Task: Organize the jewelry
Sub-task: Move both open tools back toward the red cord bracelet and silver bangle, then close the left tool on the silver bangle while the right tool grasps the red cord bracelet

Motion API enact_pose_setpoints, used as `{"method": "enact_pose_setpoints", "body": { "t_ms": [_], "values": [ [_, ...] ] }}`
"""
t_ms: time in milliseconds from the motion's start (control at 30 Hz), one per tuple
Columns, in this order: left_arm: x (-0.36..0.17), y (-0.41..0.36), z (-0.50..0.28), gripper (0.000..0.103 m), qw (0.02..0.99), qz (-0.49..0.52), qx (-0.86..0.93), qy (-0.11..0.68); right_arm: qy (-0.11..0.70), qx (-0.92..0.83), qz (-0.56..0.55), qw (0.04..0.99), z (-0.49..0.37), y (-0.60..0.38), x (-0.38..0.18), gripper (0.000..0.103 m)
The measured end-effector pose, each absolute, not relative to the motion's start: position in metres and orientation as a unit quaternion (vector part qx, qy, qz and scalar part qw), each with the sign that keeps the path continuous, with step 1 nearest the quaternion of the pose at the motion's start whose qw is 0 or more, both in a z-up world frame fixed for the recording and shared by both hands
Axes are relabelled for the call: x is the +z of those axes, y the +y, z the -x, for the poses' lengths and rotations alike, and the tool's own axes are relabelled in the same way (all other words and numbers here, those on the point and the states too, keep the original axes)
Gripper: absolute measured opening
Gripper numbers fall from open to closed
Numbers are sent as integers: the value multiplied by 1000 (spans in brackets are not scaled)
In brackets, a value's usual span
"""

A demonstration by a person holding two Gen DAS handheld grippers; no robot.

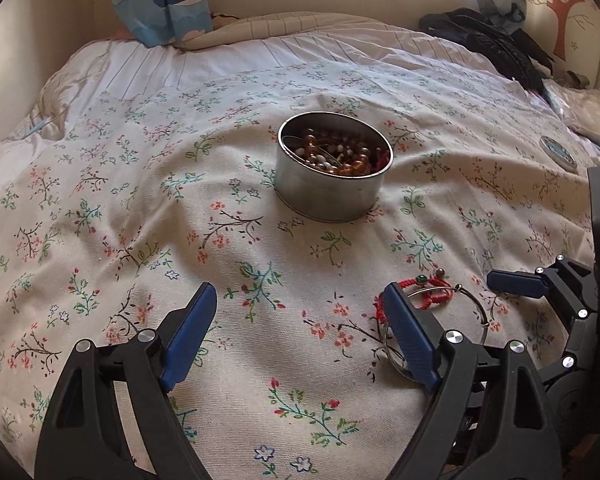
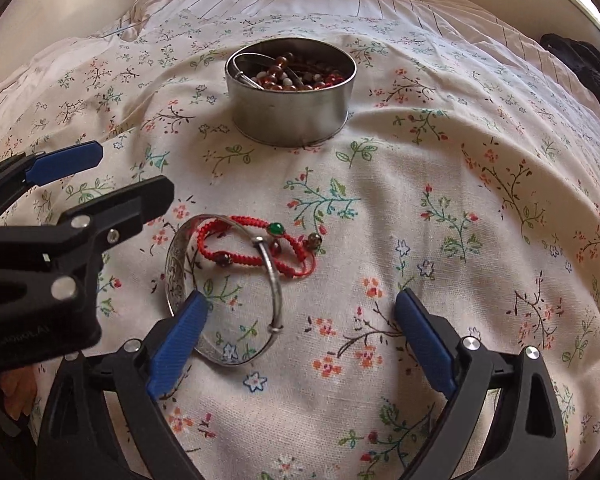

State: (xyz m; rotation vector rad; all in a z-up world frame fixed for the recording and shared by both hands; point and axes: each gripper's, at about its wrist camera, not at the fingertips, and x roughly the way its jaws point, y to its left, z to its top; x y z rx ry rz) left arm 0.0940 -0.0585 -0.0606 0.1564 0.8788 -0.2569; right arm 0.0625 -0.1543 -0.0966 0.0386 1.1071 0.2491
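Note:
A round metal tin [image 1: 332, 188] [image 2: 292, 108] holding several bead bracelets stands on the floral bedspread. A red braided cord bracelet with a green bead [image 2: 260, 252] [image 1: 432, 292] lies across a silver bangle [image 2: 224, 296] [image 1: 476, 308] nearer to me. My left gripper [image 1: 300, 320] is open and empty, its right finger beside the bangle. My right gripper [image 2: 300, 320] is open and empty, its left fingertip [image 2: 188, 320] over the bangle's near edge. The left gripper also shows at the left of the right wrist view [image 2: 120, 176].
The floral bedspread [image 2: 460, 240] covers a bed with a striped sheet [image 1: 180, 68] behind. A tin lid [image 1: 558, 152] lies at the right. Dark clothing [image 1: 496, 44] and a curtain [image 1: 160, 4] sit at the back by the wall.

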Motion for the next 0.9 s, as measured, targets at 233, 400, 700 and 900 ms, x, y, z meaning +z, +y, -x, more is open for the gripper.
{"method": "enact_pose_setpoints", "body": {
  "t_ms": [233, 400, 700, 900],
  "values": [
    [-55, -66, -76, 81, 894, -89, -162, 409, 524, 119, -22, 843, -62, -155, -98, 94],
    [-61, -67, -79, 81, 886, -80, -174, 421, 522, 119, -17, 844, -61, -154, -97, 94],
    [-83, -65, -89, 67, 856, -69, -182, 480, 532, 106, 9, 840, -47, -158, -91, 95],
    [-88, -81, -77, 50, 858, -162, -147, 464, 517, 93, -29, 850, -29, -187, -72, 96]
  ]
}}
